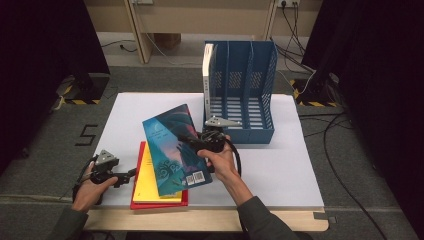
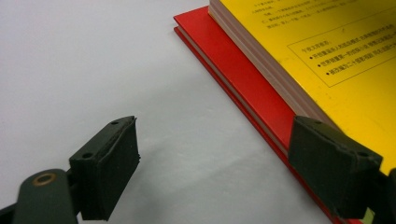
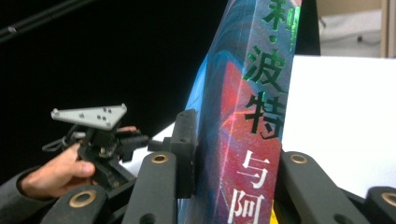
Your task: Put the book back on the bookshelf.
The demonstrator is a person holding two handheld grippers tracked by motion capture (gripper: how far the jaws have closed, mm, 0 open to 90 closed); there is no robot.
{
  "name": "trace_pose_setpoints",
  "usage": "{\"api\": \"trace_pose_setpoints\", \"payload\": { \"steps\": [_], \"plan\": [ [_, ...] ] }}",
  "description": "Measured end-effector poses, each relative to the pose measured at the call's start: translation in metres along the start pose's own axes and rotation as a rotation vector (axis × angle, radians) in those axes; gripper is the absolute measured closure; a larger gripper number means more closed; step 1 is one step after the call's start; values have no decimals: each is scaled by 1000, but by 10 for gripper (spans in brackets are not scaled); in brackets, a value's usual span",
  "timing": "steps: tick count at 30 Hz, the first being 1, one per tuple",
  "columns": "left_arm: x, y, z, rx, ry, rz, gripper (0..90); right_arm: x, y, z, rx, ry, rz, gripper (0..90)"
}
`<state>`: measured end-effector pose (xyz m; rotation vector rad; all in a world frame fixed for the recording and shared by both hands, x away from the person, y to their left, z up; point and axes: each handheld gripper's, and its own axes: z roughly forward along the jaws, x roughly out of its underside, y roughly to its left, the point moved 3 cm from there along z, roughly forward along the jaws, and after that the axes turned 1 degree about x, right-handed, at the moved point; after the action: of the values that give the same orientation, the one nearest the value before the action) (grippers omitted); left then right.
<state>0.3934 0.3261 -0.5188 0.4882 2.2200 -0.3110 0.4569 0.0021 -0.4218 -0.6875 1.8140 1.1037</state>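
You work in a lab-like recording room: black curtains (image 1: 40, 45), hazard-taped stands (image 1: 75, 95), loose floor cables (image 1: 340, 150), a white-covered table (image 1: 280, 165).

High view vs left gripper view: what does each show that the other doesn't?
High view alone: the blue file rack with a white book in its left slot, and the right gripper shut on the blue book, tilted above the stack. Left gripper view alone: print on the yellow book and its page edges. Both: yellow book on red book, white table, open left gripper.
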Motion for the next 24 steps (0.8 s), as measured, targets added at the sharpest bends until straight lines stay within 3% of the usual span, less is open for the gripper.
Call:
{"api": "trace_pose_setpoints", "payload": {
  "steps": [6,12,18,24],
  "plan": [
    [0,0,0,-1,-4,2,156,-12,1,-13,24,-65,-62,696],
    [0,0,0,-2,-1,6,156,-17,-1,-21,43,-93,-63,696],
    [0,0,0,-3,-5,8,156,-25,-4,-34,97,-143,-104,697],
    [0,0,0,0,-8,10,156,-27,-10,-42,124,-178,-103,696]
  ]
}}
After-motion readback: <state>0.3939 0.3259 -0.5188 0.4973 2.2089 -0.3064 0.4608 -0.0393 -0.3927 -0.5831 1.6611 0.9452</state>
